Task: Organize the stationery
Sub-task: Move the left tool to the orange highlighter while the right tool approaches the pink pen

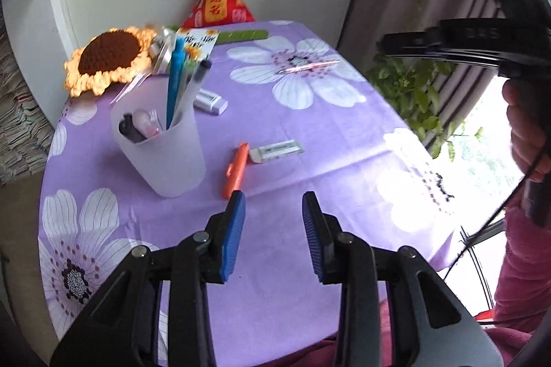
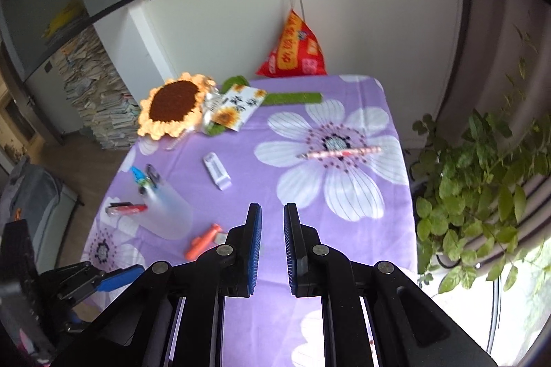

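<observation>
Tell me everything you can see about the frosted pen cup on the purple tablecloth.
The pen cup is a translucent, frosted white plastic tumbler, tapering toward its base. It stands upright on the purple floral tablecloth, left of the orange pen, apart from it. Inside, a blue pen and a clear one lean against its rim; small dark and pink items sit lower. Neither gripper touches it.

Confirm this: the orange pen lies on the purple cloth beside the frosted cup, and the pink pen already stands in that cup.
Not quite. The pink pen is not in the frosted cup; it lies on the purple cloth across the big white flower, as the right wrist view shows. The orange pen does lie beside the cup.
</observation>
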Tool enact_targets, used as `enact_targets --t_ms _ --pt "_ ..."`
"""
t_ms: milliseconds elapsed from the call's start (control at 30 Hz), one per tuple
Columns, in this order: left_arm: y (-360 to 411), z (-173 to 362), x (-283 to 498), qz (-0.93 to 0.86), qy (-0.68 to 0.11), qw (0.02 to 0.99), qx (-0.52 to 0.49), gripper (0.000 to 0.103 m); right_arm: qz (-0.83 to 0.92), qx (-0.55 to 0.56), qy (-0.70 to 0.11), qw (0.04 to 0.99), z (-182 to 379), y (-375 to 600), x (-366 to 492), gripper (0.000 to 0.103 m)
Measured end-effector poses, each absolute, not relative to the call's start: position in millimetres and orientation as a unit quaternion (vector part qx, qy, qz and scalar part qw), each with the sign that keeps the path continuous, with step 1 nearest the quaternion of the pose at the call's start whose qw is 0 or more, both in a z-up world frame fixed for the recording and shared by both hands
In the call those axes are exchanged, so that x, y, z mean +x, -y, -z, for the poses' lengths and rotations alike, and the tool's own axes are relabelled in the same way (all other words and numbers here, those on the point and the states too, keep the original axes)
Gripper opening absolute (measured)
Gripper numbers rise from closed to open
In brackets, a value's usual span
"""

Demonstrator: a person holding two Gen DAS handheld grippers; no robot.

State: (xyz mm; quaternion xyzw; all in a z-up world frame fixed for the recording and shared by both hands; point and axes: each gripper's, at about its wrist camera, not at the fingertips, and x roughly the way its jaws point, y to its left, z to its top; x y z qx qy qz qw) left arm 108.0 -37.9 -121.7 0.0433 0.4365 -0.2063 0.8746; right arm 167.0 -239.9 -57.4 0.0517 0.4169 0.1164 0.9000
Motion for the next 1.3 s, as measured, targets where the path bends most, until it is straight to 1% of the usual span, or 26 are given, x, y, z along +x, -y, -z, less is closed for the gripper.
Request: enact_targets --t_ms 33,500,667,900,1033,1067,1100,1133,1167,1300 --pt "39.3 124.8 109.4 0.2 -0.435 0.877 0.048 0.03 -0.114 0.057 -0.422 0.898 61.9 245.5 167.8 0.012" --pt "48.8 162.6 144.2 0.17 -0.463 0.868 0.064 0.03 -0.084 0.119 -0.462 0.875 101.5 286.5 184.8 0.012" --pt "52.5 170.9 150.1 0.17 -0.469 0.864 0.073 0.03 -0.053 0.188 -0.488 0.851 117.2 306.3 212.5 0.012" --pt "49.7 179.8 160.2 0.169 -0.484 0.856 0.066 0.03 -0.01 0.289 -0.516 0.807 137.3 327.1 272.2 0.012" --pt "51.1 181.3 161.4 0.175 -0.484 0.855 0.066 0.03 0.022 0.309 -0.534 0.787 147.7 330.8 307.2 0.012" --pt "52.1 182.6 162.1 0.177 -0.486 0.854 0.066 0.027 0.026 0.318 -0.538 0.78 151.0 332.3 313.4 0.016" --pt "52.9 184.8 162.8 0.182 -0.492 0.849 0.065 0.018 0.031 0.329 -0.544 0.771 155.5 333.1 320.4 0.02" --pt "53.0 186.3 164.2 0.183 -0.497 0.846 0.063 0.014 0.034 0.342 -0.551 0.761 160.6 333.1 327.9 0.031" --pt "52.7 185.4 163.5 0.182 -0.494 0.848 0.063 0.013 0.036 0.353 -0.554 0.753 164.6 333.3 333.1 0.035" --pt "49.9 185.6 158.7 0.195 -0.498 0.843 0.062 0.012 0.077 0.392 -0.554 0.73 174.8 341.9 346.1 0.035"
